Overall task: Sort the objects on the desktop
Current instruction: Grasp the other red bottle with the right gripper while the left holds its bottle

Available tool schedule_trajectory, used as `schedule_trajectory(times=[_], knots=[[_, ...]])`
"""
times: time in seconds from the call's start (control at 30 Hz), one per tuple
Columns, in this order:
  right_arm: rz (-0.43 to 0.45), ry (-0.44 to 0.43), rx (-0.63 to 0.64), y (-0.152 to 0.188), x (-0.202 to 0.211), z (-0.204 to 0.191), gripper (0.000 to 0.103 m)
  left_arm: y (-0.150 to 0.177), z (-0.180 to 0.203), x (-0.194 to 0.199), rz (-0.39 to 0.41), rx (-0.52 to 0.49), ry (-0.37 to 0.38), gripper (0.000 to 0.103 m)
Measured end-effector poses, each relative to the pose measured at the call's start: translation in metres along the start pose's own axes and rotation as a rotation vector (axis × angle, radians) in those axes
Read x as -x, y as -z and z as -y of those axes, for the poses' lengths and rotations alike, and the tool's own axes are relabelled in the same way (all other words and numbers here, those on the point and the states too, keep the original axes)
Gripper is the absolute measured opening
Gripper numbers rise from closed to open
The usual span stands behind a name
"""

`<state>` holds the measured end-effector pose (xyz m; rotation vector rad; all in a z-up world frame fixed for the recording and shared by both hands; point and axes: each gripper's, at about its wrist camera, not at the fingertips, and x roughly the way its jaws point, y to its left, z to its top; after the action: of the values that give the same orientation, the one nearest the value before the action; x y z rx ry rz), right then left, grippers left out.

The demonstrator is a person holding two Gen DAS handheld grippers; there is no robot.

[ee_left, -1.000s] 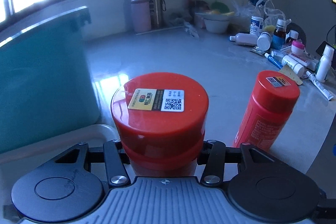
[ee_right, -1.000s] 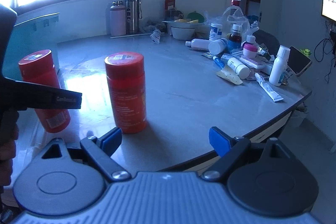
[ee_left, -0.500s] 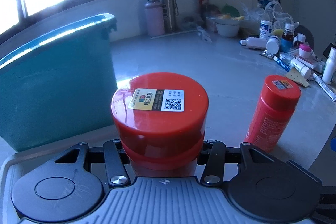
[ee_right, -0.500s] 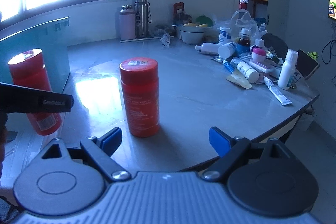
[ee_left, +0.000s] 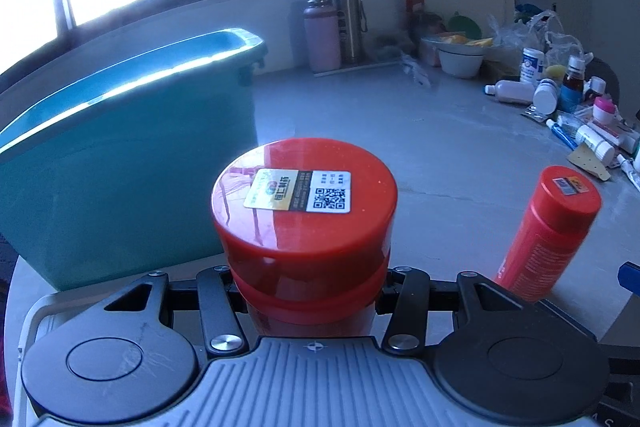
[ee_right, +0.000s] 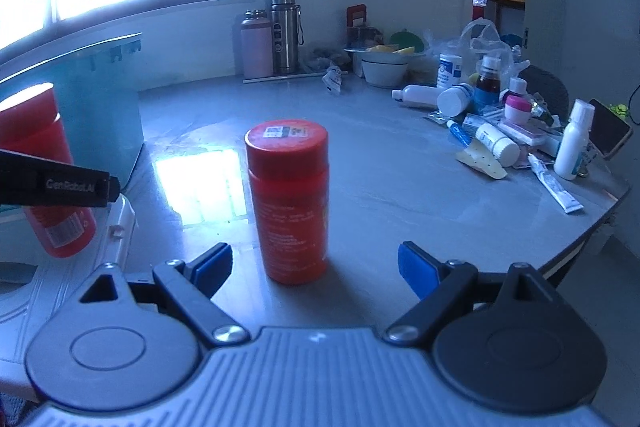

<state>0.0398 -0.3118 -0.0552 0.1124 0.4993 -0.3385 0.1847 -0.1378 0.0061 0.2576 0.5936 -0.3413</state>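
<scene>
My left gripper is shut on a red bottle with a QR sticker on its cap, held upright above the table near the teal bin. The right wrist view shows this held bottle at the far left, crossed by a black finger of the left gripper. A second red bottle stands on the grey table just beyond my right gripper, which is open with its blue pads on either side, not touching it. That standing bottle also appears right of the held one.
A white tray or lid lies by the bin's foot. Two flasks stand at the back wall beside a bowl. Several medicine bottles, tubes and boxes crowd the right side near the curved table edge. A phone leans there.
The left gripper has risen with its red bottle, so the teal bin's rim now sits lower and further left in its view. The right gripper has stayed nearly still and open.
</scene>
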Motion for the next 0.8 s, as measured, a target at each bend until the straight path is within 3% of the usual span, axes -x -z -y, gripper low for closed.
schedule_trajectory(times=[0.8], knots=[[-0.007, -0.029, 0.007, -0.012, -0.038, -0.008, 0.090, -0.009, -0.006, -0.019, -0.011, 0.029, -0.011, 0.050]])
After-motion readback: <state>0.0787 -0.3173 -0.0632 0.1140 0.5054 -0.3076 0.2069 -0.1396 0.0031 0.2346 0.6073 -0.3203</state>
